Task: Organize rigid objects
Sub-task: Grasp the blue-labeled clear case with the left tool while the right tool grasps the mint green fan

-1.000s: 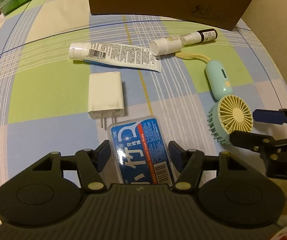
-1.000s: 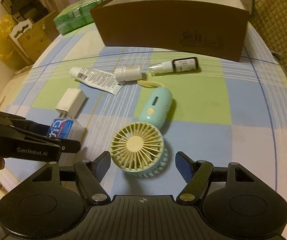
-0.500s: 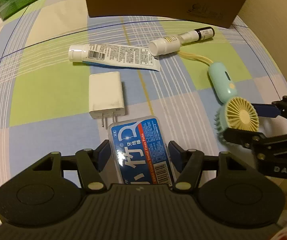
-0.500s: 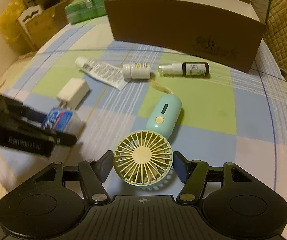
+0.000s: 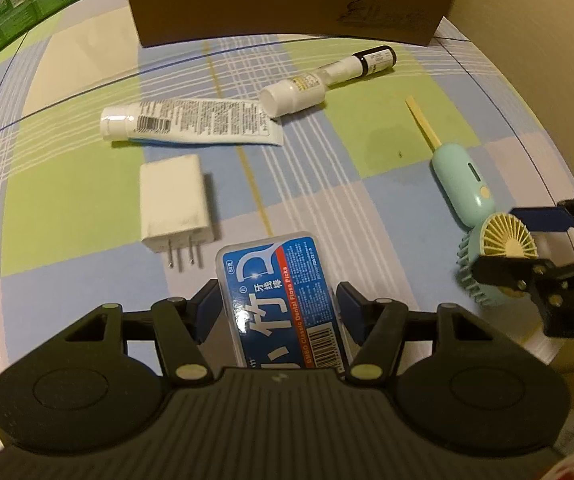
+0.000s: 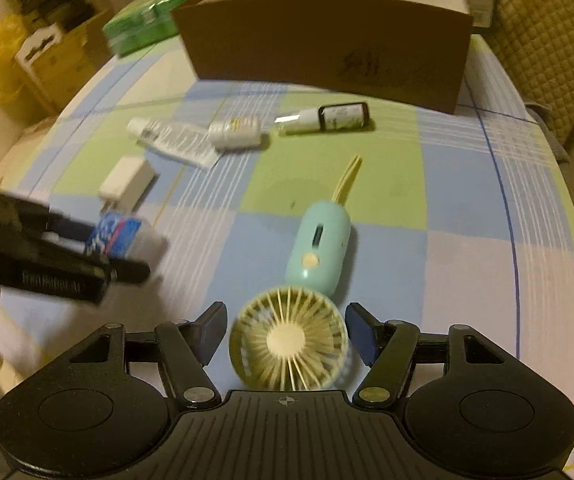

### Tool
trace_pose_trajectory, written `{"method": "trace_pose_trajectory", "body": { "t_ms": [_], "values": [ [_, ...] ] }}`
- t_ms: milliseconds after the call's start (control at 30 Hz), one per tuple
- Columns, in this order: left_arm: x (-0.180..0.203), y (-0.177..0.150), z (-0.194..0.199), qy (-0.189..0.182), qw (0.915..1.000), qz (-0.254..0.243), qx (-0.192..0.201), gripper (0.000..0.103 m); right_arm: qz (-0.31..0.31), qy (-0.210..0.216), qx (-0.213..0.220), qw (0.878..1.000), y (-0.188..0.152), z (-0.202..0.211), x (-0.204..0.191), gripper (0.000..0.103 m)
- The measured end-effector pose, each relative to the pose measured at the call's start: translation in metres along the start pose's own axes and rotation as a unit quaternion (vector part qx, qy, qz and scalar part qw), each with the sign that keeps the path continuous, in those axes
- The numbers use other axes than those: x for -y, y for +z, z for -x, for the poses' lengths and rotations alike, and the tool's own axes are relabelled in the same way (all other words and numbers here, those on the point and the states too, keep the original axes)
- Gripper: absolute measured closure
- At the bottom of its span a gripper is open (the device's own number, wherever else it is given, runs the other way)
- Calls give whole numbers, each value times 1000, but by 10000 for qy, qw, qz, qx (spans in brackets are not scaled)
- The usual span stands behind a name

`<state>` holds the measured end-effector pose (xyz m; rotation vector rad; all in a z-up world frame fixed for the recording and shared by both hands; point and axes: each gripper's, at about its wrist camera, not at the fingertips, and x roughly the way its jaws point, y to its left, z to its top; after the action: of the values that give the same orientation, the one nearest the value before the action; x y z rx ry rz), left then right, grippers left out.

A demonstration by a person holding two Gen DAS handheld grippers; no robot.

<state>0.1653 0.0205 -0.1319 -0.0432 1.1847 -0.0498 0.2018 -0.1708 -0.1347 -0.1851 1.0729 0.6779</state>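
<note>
A blue floss-pick box [image 5: 271, 276] sits between the fingers of my left gripper [image 5: 278, 302], which is shut on its long sides. The right wrist view shows the same box [image 6: 121, 236] in that gripper [image 6: 119, 250] at the left, blurred. A mint hand fan [image 6: 321, 248] with a cream grille lies on the checked cloth. Its round head is between the pads of my right gripper [image 6: 287, 328], which grips it while the jaws ease slightly open. In the left wrist view, the fan [image 5: 463, 184] and right gripper [image 5: 505, 242] are at the right edge.
A brown cardboard box [image 5: 287, 0] stands at the back of the table. In front of it lie a toothpaste tube [image 5: 191, 122], a white bottle [image 5: 293, 92], a dark spray bottle [image 5: 371, 62] and a white charger [image 5: 173, 200]. Green packs [image 5: 15, 8] sit at the back left.
My right gripper closed around the fan's head and dragged it away from the bottles, pulling its yellow strap straight. The left gripper kept the floss box and rolled slightly.
</note>
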Motion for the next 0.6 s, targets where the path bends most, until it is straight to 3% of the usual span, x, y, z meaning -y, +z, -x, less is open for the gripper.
{"method": "trace_pose_trajectory", "body": {
  "t_ms": [167,400,600],
  "values": [
    [3,7,-3,29,10000,-74,43,44,-282,-252,-63,9993,14,-15,-3,41],
    [2,12,-6,51,10000,-65,50,44,-628,-460,-165,9968,22,-27,5,73],
    [6,15,-7,64,9999,-109,80,46,-572,-414,-180,9973,23,-27,7,74]
  ]
}}
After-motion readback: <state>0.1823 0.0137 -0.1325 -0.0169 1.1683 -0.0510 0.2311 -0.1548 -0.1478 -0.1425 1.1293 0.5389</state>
